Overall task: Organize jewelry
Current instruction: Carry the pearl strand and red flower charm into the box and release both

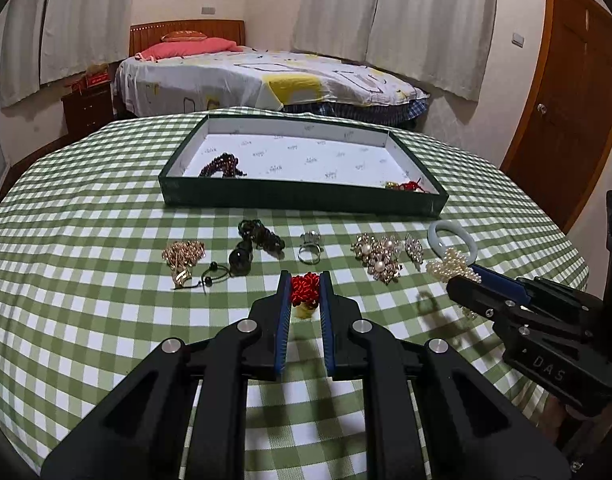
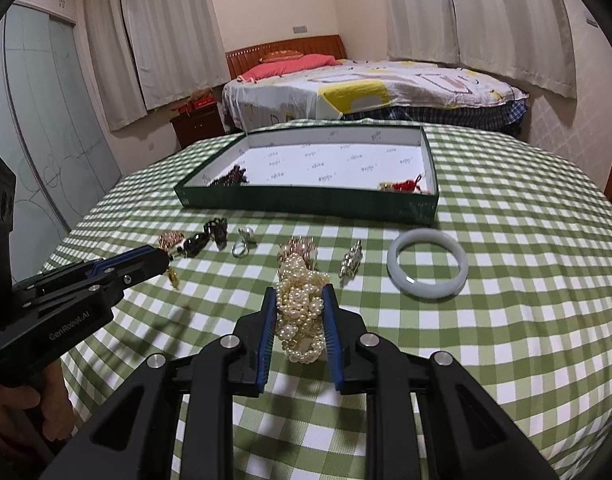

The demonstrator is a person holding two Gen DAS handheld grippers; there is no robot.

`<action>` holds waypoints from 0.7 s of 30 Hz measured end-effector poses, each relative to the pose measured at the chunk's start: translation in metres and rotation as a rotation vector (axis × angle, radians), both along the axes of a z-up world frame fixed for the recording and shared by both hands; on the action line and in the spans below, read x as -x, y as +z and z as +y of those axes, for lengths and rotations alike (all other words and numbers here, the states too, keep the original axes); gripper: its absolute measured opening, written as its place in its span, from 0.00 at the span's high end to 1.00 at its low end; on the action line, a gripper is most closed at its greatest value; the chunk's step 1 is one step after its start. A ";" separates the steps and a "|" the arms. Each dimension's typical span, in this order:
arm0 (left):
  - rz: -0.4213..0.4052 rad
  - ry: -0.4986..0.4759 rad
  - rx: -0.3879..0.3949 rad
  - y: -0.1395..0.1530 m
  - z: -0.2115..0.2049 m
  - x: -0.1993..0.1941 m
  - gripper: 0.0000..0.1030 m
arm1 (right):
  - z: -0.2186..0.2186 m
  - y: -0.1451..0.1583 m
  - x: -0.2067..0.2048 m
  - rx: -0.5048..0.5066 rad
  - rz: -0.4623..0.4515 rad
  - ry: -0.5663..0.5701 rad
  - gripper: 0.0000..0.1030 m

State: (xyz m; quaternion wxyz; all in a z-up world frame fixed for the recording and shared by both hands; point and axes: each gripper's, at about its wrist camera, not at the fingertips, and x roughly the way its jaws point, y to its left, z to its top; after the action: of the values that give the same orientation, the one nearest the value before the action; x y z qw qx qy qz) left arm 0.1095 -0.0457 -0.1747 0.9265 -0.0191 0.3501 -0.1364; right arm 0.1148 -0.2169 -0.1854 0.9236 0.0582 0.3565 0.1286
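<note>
My left gripper point(image 1: 304, 282) is shut on a red knotted charm point(image 1: 304, 289) with a yellow bead, held above the checked cloth. My right gripper point(image 2: 300, 294) is shut on a pearl strand bundle point(image 2: 302, 316), also lifted; it shows in the left wrist view point(image 1: 451, 266). The dark green tray point(image 1: 298, 196) with white lining stands behind, holding a dark red bead bracelet point(image 1: 220, 166) at its left and a red-gold charm point(image 1: 407, 186) at its right front corner. The tray also shows in the right wrist view point(image 2: 306, 200).
On the cloth before the tray lie a gold ring cluster point(image 1: 182, 256), black beads point(image 1: 258, 240), a silver ring point(image 1: 309, 246), pearl brooches point(image 1: 379, 256) and a pale jade bangle point(image 2: 427, 263). A bed point(image 1: 266, 76) stands beyond the round table.
</note>
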 end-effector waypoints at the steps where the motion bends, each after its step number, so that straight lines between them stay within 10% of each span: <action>1: -0.005 0.001 0.000 0.001 0.000 -0.001 0.87 | 0.000 0.002 0.000 -0.001 -0.006 -0.002 0.77; 21: -0.195 -0.031 0.019 0.069 -0.014 -0.097 0.87 | -0.008 0.061 -0.100 -0.013 -0.168 -0.037 0.77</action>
State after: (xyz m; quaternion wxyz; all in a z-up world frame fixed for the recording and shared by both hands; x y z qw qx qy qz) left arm 0.2066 -0.0595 -0.1062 0.9537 -0.0092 0.2572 -0.1555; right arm 0.2148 -0.2249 -0.1242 0.9521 0.0600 0.2755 0.1181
